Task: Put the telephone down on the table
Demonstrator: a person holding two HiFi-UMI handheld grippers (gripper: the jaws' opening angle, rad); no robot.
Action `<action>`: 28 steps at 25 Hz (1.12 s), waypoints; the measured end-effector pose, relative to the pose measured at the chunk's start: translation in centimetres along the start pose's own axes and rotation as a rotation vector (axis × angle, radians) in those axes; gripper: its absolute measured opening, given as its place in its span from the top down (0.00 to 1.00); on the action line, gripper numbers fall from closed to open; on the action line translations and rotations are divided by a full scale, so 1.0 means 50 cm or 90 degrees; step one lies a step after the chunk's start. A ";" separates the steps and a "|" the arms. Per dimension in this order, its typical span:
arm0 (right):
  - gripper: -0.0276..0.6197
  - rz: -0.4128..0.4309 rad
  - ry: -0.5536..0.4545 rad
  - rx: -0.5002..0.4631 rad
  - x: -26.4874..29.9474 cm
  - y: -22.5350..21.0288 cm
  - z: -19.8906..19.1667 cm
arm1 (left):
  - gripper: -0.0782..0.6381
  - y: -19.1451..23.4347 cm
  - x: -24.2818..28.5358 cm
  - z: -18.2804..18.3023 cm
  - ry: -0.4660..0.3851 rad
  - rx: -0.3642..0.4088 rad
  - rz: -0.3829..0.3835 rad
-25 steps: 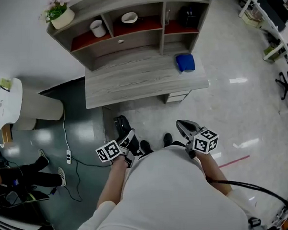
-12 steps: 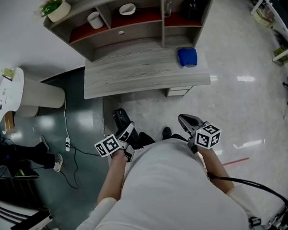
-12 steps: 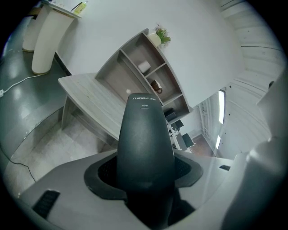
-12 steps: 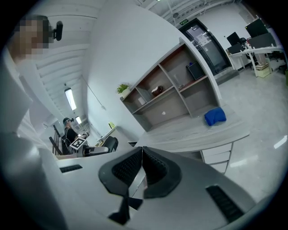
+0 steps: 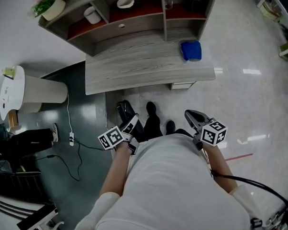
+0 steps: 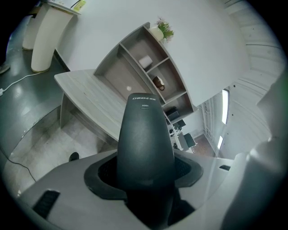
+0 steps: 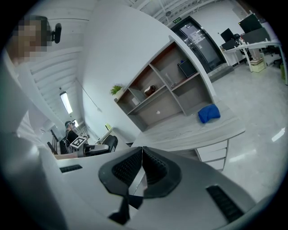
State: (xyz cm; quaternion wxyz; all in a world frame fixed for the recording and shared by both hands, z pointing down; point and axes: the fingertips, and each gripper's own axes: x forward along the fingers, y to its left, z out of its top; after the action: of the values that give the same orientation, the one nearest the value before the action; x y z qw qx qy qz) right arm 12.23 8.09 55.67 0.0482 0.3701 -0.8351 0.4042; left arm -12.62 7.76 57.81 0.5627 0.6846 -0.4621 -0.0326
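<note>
Black telephone [image 6: 145,139], gripped, short of table [image 5: 147,71]

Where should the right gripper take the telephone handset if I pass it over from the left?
Probably the free end of the telephone handset, which sticks out forward beyond the left gripper. It narrows there, so close across its width, coming from the right side, level with it. The right gripper is shut and would have to open first.

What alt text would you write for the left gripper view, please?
A black telephone handset is clamped in the left claw, pointing toward a grey wooden desk with an open shelf unit against a white wall.
</note>
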 end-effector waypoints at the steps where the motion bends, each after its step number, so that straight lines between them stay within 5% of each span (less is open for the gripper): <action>1: 0.93 -0.004 -0.001 0.002 0.003 -0.004 0.003 | 0.50 0.001 0.009 0.009 0.004 0.004 -0.001; 19: 0.93 -0.185 -0.084 0.050 0.085 -0.065 0.156 | 0.50 0.048 0.265 0.257 0.136 0.116 -0.018; 28: 0.93 -0.265 -0.128 0.090 0.128 -0.056 0.175 | 0.50 0.115 0.371 0.315 0.217 0.162 -0.011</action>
State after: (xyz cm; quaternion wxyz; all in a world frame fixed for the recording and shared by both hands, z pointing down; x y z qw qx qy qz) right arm 11.36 -2.95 54.04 0.0209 0.5754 -0.7107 0.4042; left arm -14.35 -16.00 65.50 0.5414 0.7499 -0.3545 0.1377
